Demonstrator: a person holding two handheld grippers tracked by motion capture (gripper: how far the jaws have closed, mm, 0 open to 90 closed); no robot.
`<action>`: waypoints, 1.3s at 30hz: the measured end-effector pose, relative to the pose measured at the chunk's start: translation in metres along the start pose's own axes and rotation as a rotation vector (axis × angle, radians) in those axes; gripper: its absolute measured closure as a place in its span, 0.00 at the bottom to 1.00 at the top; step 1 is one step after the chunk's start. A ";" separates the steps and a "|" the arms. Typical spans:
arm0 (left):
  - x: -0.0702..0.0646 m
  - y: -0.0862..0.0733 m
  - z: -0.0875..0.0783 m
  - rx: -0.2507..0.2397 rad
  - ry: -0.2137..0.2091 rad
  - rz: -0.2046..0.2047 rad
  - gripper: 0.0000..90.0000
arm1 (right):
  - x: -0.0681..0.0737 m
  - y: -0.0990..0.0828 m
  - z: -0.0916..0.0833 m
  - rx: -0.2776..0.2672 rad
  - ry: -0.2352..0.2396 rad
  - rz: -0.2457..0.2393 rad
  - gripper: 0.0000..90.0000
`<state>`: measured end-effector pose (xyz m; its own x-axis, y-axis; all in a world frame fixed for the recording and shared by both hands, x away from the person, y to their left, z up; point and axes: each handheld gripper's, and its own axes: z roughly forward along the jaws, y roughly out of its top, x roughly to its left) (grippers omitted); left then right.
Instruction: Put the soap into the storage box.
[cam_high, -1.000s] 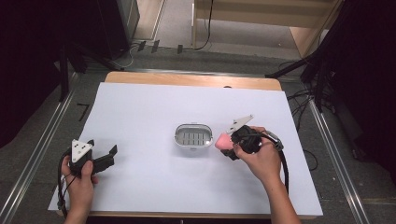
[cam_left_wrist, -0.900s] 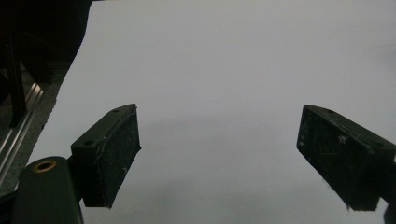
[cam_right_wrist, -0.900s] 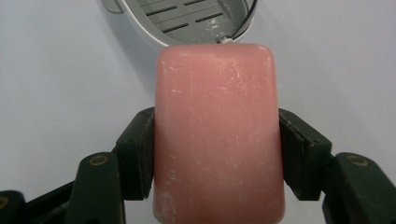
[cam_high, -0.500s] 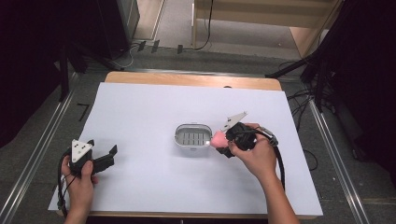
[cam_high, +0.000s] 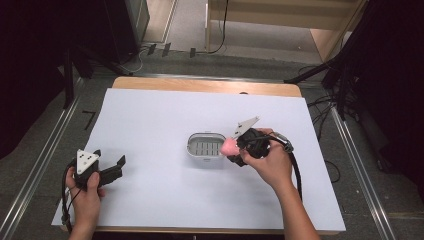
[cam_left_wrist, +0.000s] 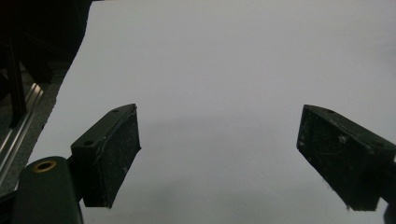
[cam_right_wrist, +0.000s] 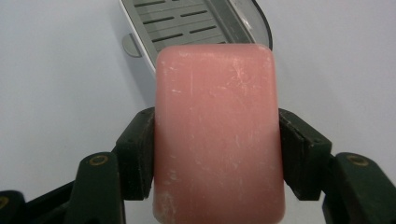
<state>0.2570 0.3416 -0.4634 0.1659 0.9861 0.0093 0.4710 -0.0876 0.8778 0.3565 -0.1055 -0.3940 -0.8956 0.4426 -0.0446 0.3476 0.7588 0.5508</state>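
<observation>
Right gripper jaws clamped on pink soap bar, one jaw on each long side, bar sticking out past the jaw tips. Grey slotted soap dish just beyond the bar. Left gripper jaws wide apart over bare white bench.

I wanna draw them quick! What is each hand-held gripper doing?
Left hand-held gripper: open, holding nothing.
Right hand-held gripper: closed on the pink soap.

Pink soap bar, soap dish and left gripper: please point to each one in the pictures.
pink soap bar (cam_right_wrist: 217, 135), right gripper view, middle of its flat face.
soap dish (cam_high: 191, 148), high view, left rim.
left gripper (cam_left_wrist: 219, 158), left gripper view, midway between its open jaws.
</observation>
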 end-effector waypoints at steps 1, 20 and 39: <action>0.000 0.000 0.000 0.000 0.001 -0.001 0.16 | 0.000 0.001 0.000 0.000 0.002 -0.005 0.43; 0.000 0.000 0.000 -0.001 0.001 -0.004 0.16 | 0.004 0.018 0.002 -0.027 0.031 -0.068 0.43; 0.000 0.000 0.000 0.002 -0.001 -0.007 0.16 | 0.007 0.044 0.021 -0.022 0.049 -0.172 0.43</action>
<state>0.2573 0.3419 -0.4634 0.1633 0.9866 0.0024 0.4736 -0.0805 0.8771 0.3711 -0.0595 -0.3874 -0.9540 0.2828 -0.0995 0.1823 0.8107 0.5563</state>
